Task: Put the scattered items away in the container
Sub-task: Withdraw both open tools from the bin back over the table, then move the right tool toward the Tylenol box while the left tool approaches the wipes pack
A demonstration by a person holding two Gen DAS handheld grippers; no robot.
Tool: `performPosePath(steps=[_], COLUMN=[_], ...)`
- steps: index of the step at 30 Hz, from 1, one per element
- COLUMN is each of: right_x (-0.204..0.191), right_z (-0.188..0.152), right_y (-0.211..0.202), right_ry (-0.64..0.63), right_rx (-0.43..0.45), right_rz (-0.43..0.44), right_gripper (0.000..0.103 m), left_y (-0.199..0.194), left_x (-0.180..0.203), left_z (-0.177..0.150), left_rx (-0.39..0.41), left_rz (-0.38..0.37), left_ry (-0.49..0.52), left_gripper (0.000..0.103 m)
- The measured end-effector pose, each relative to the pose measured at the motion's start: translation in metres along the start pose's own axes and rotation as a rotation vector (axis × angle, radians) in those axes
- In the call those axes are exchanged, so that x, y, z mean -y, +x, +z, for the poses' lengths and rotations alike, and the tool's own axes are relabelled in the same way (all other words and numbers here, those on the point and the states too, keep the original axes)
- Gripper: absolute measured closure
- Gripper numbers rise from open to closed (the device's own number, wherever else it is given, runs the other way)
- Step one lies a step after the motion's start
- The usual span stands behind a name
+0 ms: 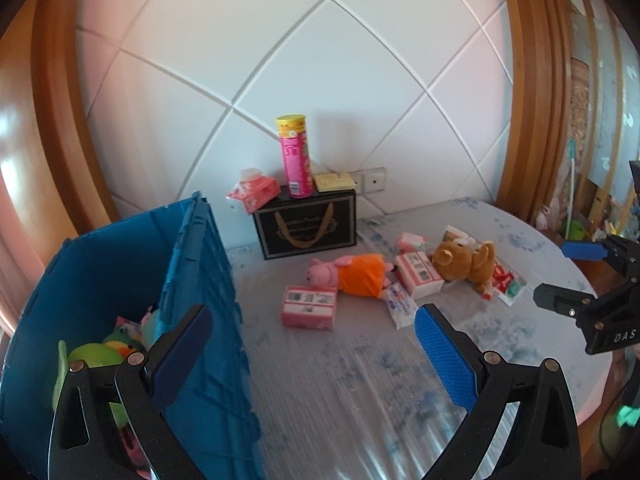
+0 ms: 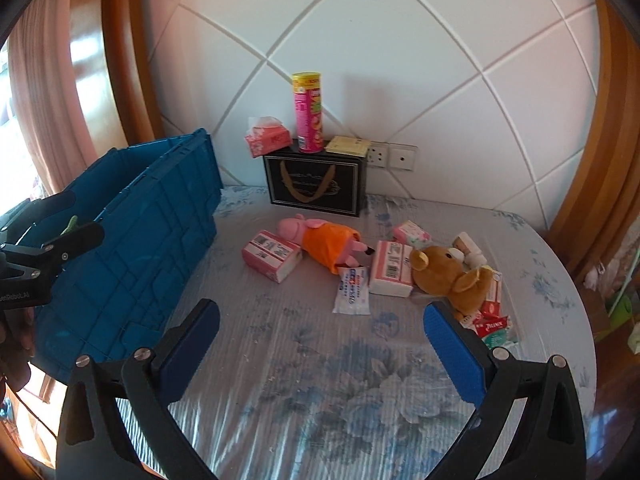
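Both the left gripper [image 1: 312, 344] and right gripper [image 2: 320, 344] gaped wide and empty; the pink plush pig in orange [image 2: 320, 238] lay beside the blue plastic crate [image 2: 132, 216], overlapping tissue packs likely to snag

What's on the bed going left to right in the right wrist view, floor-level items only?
Blue crate → pink tissue pack → pig plush → white wipes packet → pink-and-white tissue pack → brown bear plush → red-and-green packet.
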State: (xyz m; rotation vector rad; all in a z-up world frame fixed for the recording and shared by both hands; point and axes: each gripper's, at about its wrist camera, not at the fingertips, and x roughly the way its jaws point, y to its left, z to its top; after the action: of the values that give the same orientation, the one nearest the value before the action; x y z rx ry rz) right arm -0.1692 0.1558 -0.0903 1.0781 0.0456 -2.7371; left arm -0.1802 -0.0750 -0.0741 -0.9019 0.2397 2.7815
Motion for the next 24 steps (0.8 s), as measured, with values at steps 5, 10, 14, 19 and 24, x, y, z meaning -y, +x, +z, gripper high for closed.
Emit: performPosePath(steps=[5,10,14,19,24], right_x=[0.053,0.098,0.129,0.172,0.211], right_z=[-0.011,-0.023,-0.030,-0.042,-0.063], right_y=[-0.003,-0.002,0.001,0.014,0.043], right_ry=[0.040,0.065,0.085,0.114,0.163], right_rx=[-0.014,-0.028,-0.039,-0.065,-0.119], right_rz=[-0.038,-0.060,-0.076,-0.092,-0.112], right_gripper=[0.000,0.000,0.000,0.000,0.000], left_y=[0.024,0.046,0.062,0.088,0.128], left_x=[0.046,0.086,0.113,0.144,0.165], left_z=[0.003,0.009,0.010,0.004,-0.011], left_rx=[-0.036,-0.062,-0.083,-0.116,-0.155], left_rz=[-0.042,-0.075,-0.091,-0.095,-0.089], left_ry=[0.030,0.050,0.061,0.071,0.077], left_gripper=[0.001,0.001,0.001,0.001,0.001])
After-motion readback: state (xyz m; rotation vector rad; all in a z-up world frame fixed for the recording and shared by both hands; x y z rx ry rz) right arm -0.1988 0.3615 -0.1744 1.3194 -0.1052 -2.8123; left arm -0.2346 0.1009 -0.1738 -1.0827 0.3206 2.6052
